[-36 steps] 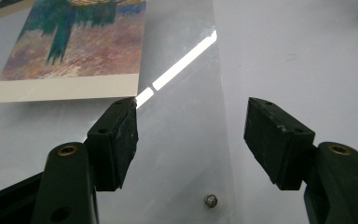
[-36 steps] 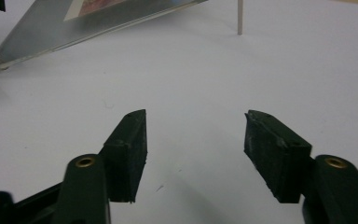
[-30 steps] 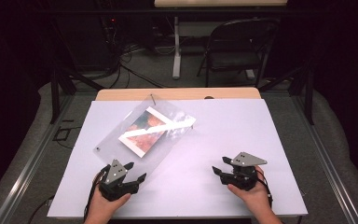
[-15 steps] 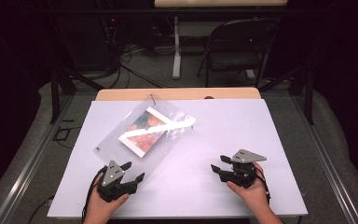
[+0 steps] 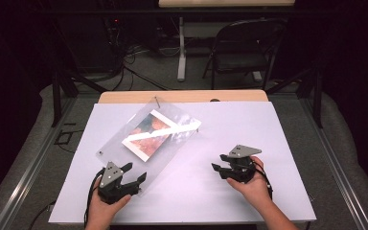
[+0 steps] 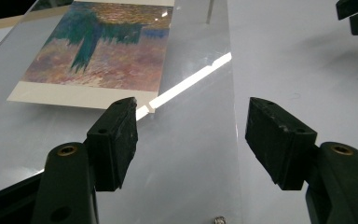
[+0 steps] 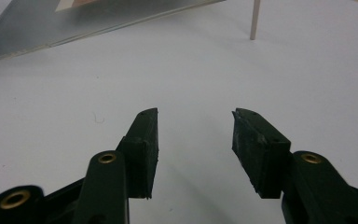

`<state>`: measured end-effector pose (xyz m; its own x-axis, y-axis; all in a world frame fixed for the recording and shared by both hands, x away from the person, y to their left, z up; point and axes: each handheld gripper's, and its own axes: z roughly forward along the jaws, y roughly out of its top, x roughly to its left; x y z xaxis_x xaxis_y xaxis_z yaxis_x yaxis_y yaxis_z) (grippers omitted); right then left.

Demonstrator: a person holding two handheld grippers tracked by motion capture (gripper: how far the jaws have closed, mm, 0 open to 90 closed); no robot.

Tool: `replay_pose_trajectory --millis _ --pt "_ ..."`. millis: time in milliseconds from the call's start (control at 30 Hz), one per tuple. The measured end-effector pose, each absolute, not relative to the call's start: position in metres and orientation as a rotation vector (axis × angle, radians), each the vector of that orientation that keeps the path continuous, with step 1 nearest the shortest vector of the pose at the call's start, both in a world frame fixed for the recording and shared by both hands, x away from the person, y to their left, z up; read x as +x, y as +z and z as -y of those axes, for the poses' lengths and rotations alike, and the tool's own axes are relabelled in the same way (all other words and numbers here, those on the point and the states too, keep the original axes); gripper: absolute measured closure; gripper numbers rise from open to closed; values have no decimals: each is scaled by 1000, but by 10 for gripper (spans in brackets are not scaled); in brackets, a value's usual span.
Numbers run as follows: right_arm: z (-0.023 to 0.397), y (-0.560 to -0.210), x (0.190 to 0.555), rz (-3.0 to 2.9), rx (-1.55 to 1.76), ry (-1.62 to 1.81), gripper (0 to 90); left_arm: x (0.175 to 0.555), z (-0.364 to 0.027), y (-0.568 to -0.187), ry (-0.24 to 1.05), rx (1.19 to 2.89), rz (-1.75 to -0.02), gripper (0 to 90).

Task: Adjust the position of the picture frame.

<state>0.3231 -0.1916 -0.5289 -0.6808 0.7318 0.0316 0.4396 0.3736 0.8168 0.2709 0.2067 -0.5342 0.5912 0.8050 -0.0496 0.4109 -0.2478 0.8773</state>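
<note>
Risk of skidding or scratching the clear frame (image 5: 148,139) across the table (image 5: 268,120): left tool (image 6: 191,135) wide open, empty; right tool (image 7: 195,149) half-closed from just narrowing, empty.

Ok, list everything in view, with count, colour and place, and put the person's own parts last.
Table: one, white top, centre.
Clear acrylic frame: one, see-through, lying slantwise left of centre.
Picture: one, reddish with white border, inside the frame.
Standoff post: one, silvery, at the frame's far corner.
Folding chair: one, dark, behind the table.
Cables: several, black, on the floor beyond.
Left gripper: one, black, open, at the frame's near edge.
Right gripper: one, black, open, over bare table, jaws just closing, nothing between.
</note>
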Motion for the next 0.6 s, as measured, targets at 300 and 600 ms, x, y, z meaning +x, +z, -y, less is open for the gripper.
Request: replay_pose_trajectory --millis 300,600 --pt "172 -537 351 -2344 967 1204 536 273 -202 -535 468 1865 -972 391" --pt "163 -537 383 -2259 985 1251 601 273 -202 -535 446 1868 -967 462"
